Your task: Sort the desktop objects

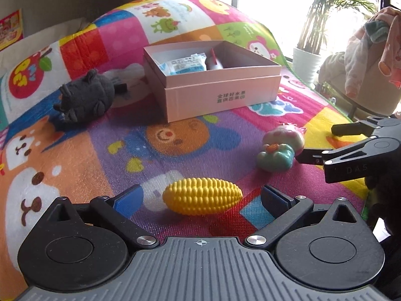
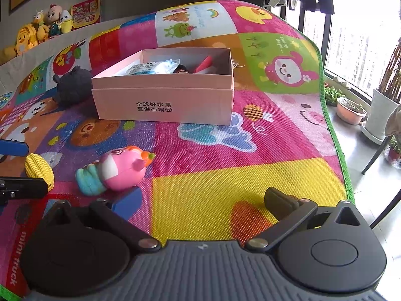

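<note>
Now the toy corn [image 1: 202, 196] lies between the released left tongs [image 1: 201, 198].

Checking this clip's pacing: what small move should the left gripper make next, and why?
Probably ease forward and close on the toy corn. The left gripper is open, the corn lies crosswise on the mat between its fingers, not yet gripped, and the pink box waits beyond.
</note>
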